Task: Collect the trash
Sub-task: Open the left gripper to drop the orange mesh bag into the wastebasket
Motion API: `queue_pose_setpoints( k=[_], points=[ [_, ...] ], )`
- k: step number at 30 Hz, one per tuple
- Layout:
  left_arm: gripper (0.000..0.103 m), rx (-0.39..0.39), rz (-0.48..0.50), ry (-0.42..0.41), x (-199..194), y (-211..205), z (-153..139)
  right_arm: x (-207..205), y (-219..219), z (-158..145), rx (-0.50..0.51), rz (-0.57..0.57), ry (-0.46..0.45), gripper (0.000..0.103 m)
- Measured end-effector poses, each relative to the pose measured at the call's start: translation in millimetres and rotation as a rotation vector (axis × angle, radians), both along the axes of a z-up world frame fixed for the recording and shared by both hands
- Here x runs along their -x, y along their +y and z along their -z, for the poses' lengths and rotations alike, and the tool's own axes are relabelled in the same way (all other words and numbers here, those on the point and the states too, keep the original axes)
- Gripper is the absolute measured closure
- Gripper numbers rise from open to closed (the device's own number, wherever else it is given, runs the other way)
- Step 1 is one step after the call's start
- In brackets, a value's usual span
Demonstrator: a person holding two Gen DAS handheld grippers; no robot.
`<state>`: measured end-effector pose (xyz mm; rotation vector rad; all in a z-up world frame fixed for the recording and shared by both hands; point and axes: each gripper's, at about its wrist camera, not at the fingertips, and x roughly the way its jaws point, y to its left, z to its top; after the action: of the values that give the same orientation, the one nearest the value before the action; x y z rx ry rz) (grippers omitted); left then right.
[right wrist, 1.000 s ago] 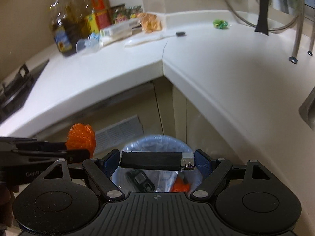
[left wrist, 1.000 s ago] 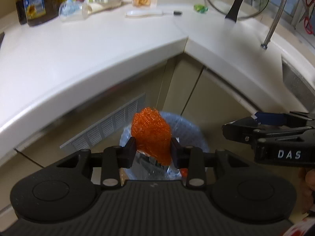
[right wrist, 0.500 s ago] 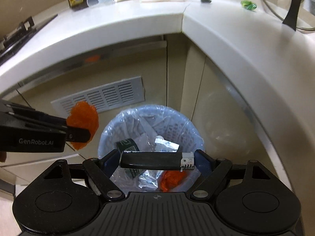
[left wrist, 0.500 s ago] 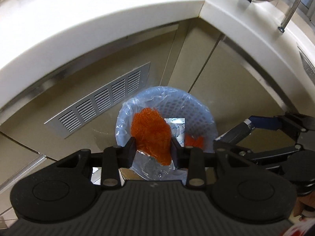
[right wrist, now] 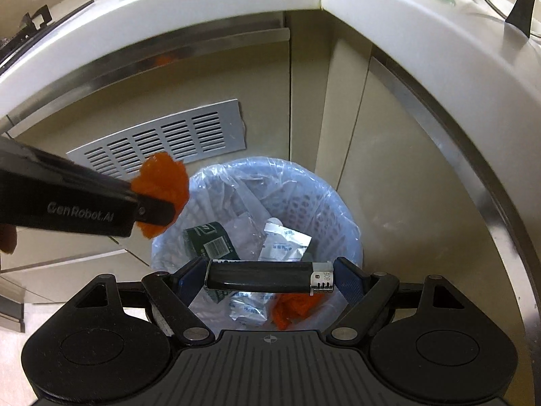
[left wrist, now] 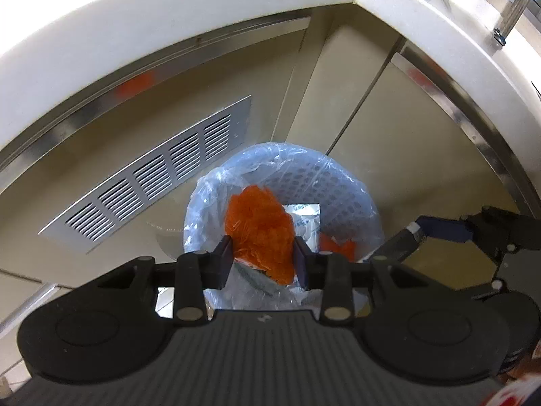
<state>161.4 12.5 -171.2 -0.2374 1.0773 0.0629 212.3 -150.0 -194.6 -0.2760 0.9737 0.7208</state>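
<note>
Two claws hover above the bag-lined lattice bin (right wrist: pixel 341 209) of wrappers: left claw (left wrist: pixel 263 258) pinches crinkly orange mesh (left wrist: pixel 260 233), right claw (right wrist: pixel 270 279) clamps a smooth black lighter (right wrist: pixel 263 275).

Orange mesh wad (left wrist: pixel 259 228) crumpled, pinched above trash bin (right wrist: pixel 348 223) rim; black lighter (right wrist: pixel 267 276) level, gripped endwise over bin; wrappers inside bin

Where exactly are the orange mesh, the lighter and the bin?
orange mesh (left wrist: pixel 260 230), left wrist view, middle of the wad.
lighter (right wrist: pixel 257 275), right wrist view, black body.
bin (right wrist: pixel 338 203), right wrist view, bag-lined far wall.
</note>
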Motion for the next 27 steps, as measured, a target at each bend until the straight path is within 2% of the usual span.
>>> queue_pose_setpoints(
  k=[5,7,8,9,27],
  points=[
    [0.067,-0.009,0.018,-0.008,-13.5,-4.0,2.5,-4.4,-1.9,5.9,0.007,0.013,0.013,0.022],
    [0.051,-0.019,0.025,-0.020,-18.7,-6.0,2.5,-5.9,-3.5,7.8,0.010,0.019,0.016,0.022],
    [0.037,-0.025,0.021,-0.026,-20.1,-6.4,1.9,-7.3,-4.1,10.4,0.011,0.022,0.020,0.022],
    [0.034,-0.028,0.018,-0.035,-20.1,-6.5,0.2,-7.3,-5.2,11.3,0.012,0.024,0.020,0.022],
    [0.034,-0.037,-0.112,-0.036,19.6,16.1,0.3,-8.5,3.5,8.8,-0.010,0.008,0.005,0.022]
  ],
)
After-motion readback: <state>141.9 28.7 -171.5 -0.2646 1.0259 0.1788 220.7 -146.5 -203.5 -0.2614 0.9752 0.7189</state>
